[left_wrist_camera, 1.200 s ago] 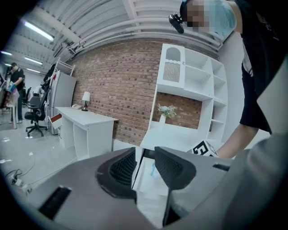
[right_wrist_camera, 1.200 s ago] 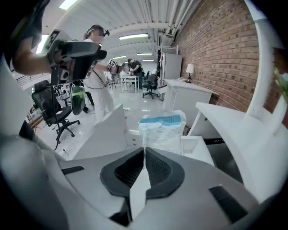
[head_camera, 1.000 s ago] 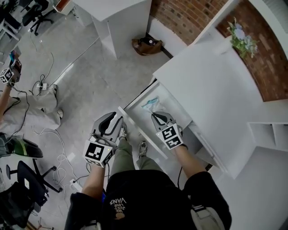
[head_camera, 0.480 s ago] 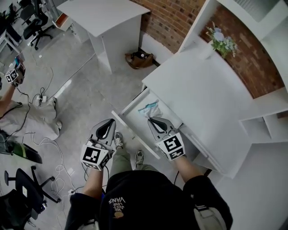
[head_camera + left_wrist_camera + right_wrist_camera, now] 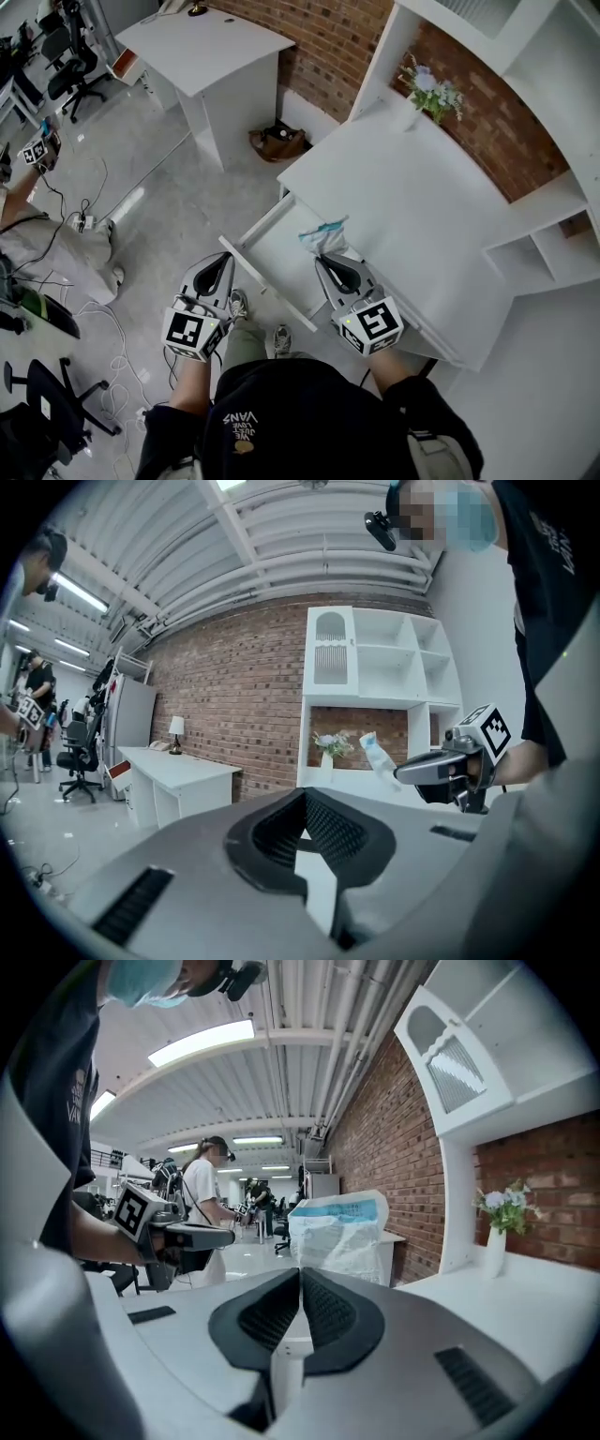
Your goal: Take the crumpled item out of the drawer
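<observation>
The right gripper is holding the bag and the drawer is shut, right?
No, the drawer is open, as the head view shows. The right gripper is holding the bag.

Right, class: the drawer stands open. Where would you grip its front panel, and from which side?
Pinch the top edge of the front panel near its middle, coming from above, one jaw inside the drawer, one outside. It is a thin upright board, and the head view shows no handle, so its rim probably offers the surest hold.
</observation>
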Demonstrator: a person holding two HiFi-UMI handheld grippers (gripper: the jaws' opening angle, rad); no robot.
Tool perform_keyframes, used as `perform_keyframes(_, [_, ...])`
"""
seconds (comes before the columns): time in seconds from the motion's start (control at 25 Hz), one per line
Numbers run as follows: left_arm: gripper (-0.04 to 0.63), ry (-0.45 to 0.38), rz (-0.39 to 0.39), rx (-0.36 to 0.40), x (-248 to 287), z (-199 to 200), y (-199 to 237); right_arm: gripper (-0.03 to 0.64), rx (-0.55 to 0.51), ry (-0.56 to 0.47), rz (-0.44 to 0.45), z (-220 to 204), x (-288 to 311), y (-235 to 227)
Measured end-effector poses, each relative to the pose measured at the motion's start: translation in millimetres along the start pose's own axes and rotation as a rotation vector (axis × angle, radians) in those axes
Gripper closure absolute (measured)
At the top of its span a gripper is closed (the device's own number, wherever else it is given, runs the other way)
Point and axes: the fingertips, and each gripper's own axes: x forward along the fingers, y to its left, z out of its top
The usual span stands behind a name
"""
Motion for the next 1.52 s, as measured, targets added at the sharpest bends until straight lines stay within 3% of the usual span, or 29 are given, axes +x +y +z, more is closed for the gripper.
perform_keyframes(0.36, [0.589,-0.008,-0.077,0.026,-3.1,23.4,-25.4,0.604,0.039,-0.075,-0.082,34.3,-46.5,0.4])
perform_keyframes(0.88, [0.589,-0.088,-0.303,0.094,-17.3,79.7,-17.8,0.604,0.08,-0.208,-0.325,87.2,-71.6,33.7])
perform_keyframes(1.24, [0.589,-0.114,-0.428,0.112,-40.6,91.0,-15.6,0.604,0.064,-0.245,-0.451,106.9,-85.1,73.8])
perform_keyframes(1.52, [0.589,-0.11,-0.466,0.103,-62.4,81.3,-14.6,0.604,0.06,-0.238,-0.519,96.9,-97.0,101.3])
